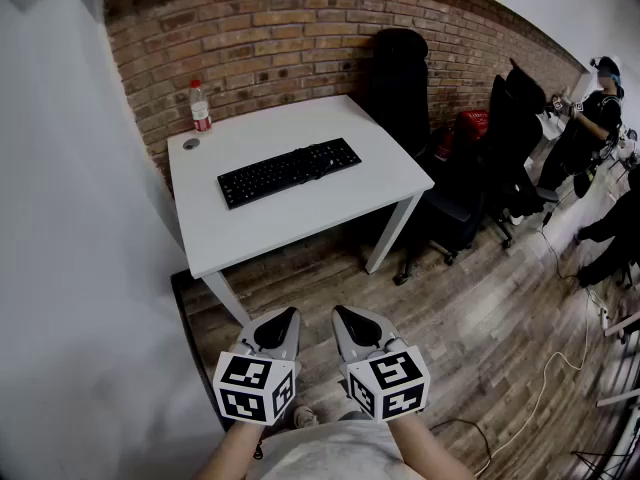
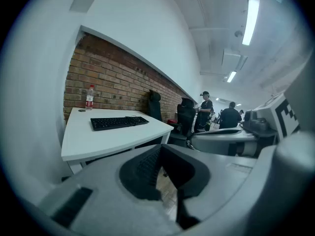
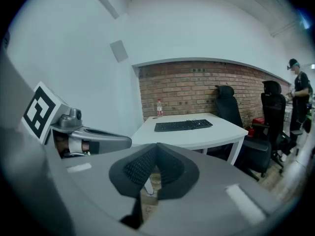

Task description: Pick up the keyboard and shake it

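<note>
A black keyboard (image 1: 289, 171) lies flat near the middle of a white table (image 1: 390, 178); it also shows as the keyboard (image 2: 119, 122) in the left gripper view and the keyboard (image 3: 183, 125) in the right gripper view. Both grippers hang side by side well short of the table, over the wooden floor. My left gripper (image 1: 288, 317) is shut with nothing between its jaws. My right gripper (image 1: 342, 316) is shut and empty too. Each carries a marker cube near my forearms.
A plastic bottle with a red label (image 1: 200, 106) and a small round grey object (image 1: 190, 144) stand at the table's back left by the brick wall (image 1: 290, 38). Black office chairs (image 1: 460, 188) stand right of the table. People (image 1: 590, 118) are at the far right. Cables (image 1: 545, 388) lie on the floor.
</note>
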`<state>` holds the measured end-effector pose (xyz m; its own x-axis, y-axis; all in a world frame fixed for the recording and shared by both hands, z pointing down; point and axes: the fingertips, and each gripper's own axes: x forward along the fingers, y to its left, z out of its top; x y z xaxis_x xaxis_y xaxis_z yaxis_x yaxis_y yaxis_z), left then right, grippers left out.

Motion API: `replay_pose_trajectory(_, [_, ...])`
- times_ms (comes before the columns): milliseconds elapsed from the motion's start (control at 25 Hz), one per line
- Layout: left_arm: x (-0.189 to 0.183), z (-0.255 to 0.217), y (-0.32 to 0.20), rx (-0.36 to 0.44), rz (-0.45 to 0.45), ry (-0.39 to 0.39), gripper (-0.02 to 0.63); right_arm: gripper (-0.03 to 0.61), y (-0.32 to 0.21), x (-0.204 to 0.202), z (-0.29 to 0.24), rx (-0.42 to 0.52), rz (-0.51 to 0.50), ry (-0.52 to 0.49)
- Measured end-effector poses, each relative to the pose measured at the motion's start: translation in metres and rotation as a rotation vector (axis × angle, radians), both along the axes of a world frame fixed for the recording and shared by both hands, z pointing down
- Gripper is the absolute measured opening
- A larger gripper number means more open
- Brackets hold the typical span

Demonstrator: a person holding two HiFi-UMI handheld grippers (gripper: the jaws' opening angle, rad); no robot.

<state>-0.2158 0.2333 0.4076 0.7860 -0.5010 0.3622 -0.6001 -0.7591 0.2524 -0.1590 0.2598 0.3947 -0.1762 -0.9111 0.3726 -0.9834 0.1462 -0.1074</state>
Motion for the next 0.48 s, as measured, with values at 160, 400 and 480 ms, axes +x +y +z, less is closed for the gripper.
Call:
replay_pose_trajectory(160, [0.006, 0.0, -0.006, 0.0, 0.01, -0.002, -0.006, 0.011, -0.006, 0.005, 0.0, 0.004, 0.016, -0.022])
replay_pose_trajectory(400, [0.012, 0.004, -0.015, -0.004, 0.026, -0.01, -0.006, 0.011, -0.016, 0.007, 0.004, 0.001, 0.014, -0.021])
replay_pose_trajectory(480, [0.016, 0.005, -0.017, -0.005, 0.032, -0.012, -0.006, 0.011, -0.019, 0.009, 0.005, 0.0, 0.013, -0.02])
